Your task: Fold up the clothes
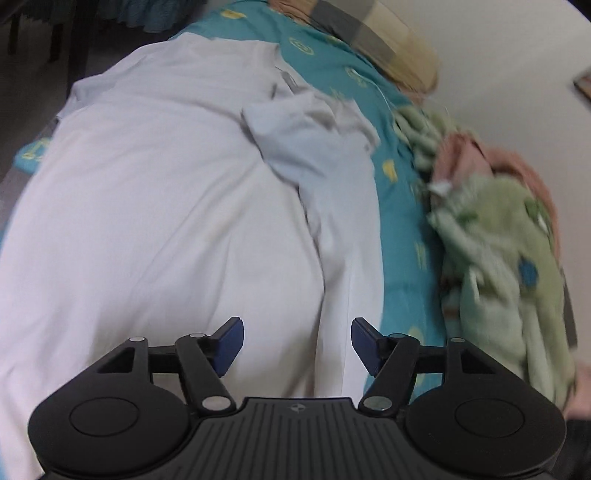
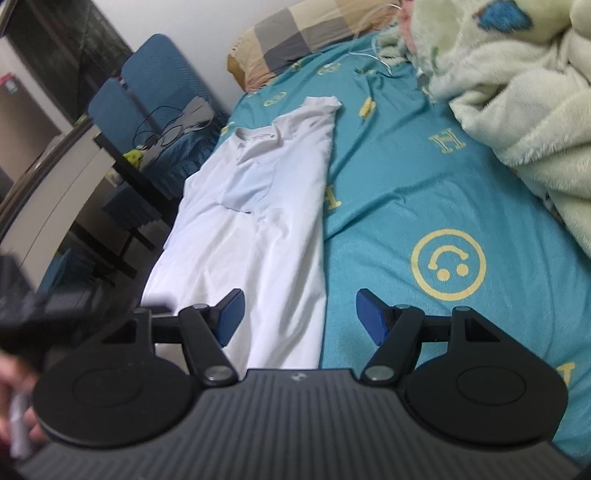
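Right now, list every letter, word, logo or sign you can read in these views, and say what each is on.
"H": yellow letter printed on the teal bedsheet, right wrist view.
Second "H", partly under the white shirt.
Smiley face: yellow sign on the sheet, no words.
Other yellow prints on the sheet: too blurred or cut off to read.
Round emblem on the claw body: too small to read.

White polo shirt (image 2: 255,206) on teal bedsheet (image 2: 424,192) printed with yellow smileys and H letters. Pale green fleece blanket (image 2: 517,103), blue patch, at 2 o'clock; grey-tan checked pillow (image 2: 295,29) at 12.
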{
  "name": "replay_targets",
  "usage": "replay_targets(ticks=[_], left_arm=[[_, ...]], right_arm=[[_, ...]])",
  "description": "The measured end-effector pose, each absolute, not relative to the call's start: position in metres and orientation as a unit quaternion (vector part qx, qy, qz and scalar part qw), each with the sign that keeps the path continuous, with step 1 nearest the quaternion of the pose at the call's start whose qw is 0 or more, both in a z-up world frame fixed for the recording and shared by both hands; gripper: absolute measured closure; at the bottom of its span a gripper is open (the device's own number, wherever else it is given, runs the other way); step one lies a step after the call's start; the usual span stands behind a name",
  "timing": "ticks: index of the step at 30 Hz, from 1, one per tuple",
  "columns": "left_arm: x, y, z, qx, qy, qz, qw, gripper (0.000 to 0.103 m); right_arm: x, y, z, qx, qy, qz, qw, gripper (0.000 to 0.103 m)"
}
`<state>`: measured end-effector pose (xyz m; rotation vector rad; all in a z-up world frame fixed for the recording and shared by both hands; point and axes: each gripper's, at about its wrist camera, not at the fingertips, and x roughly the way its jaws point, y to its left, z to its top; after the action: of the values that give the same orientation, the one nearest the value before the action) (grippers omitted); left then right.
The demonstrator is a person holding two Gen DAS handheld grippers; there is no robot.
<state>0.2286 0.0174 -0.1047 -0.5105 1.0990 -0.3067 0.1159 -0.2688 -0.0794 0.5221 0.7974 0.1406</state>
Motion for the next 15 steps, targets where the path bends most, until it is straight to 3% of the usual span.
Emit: replay_targets(ticks=[11,12,14,15], left_arm=[[0.341,-0.028,-0.171,-0.302,0.458,-0.098,0.830,0.042],[0.346,-0.032,-0.170,-0.290,0.446,-0.097,0.841,0.047],[0.355,-0.038,-0.168,-0.261,0.436,-0.093,0.856,0.070],[0.359,-0.040,-0.168,-0.246,0.436,-0.093,0.861,0.092]], right_arm=[[0.144,-0.281,-0.106,0.287,0.403,0.047,0.868,0.033],[0.146,-0.282,-0.108,0.289,0.404,0.048,0.866,0.033],[0.149,-0.282,-0.110,0.291,0.405,0.050,0.866,0.033],[0.151,-0.282,-0.111,0.288,0.406,0.051,0.866,0.033]])
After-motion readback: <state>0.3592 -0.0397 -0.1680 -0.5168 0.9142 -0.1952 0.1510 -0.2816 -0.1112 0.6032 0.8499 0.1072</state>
